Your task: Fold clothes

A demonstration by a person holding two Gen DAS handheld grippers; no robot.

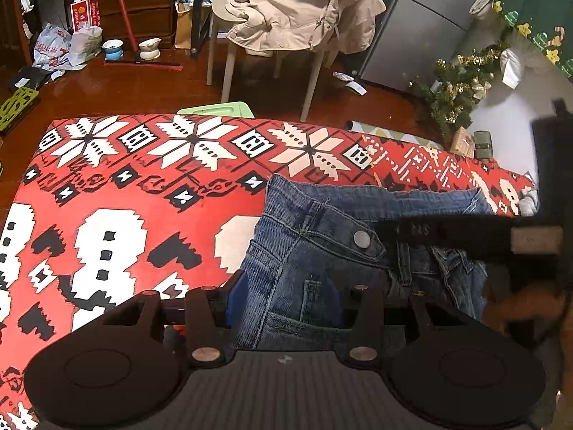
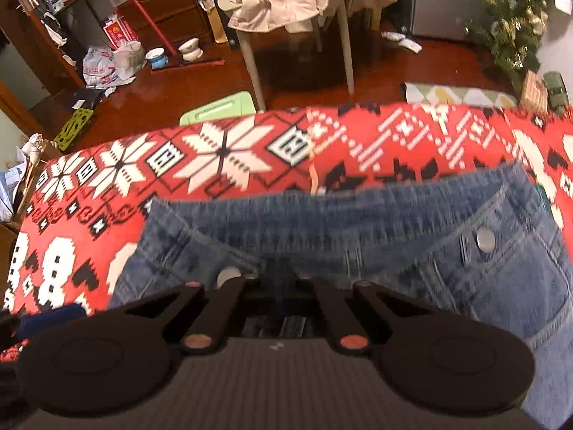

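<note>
Blue denim jeans (image 1: 322, 251) lie on a red, white and black patterned blanket (image 1: 125, 215), waistband and metal button up. My left gripper (image 1: 286, 297) is over the hip pocket; its blue pads straddle the denim with a wide gap, so it looks open. My right gripper shows at the right of the left wrist view (image 1: 465, 236), dark and blurred, at the waistband. In the right wrist view the jeans (image 2: 358, 222) fill the middle and my right gripper (image 2: 283, 286) has its fingers drawn close together on the waistband fabric.
Beyond the blanket's far edge (image 1: 215, 118) is a wooden floor with a white chair draped in a beige coat (image 1: 297, 10), a green stool (image 1: 218, 109), a small Christmas tree (image 1: 454, 89), bags and bowls (image 1: 114, 48).
</note>
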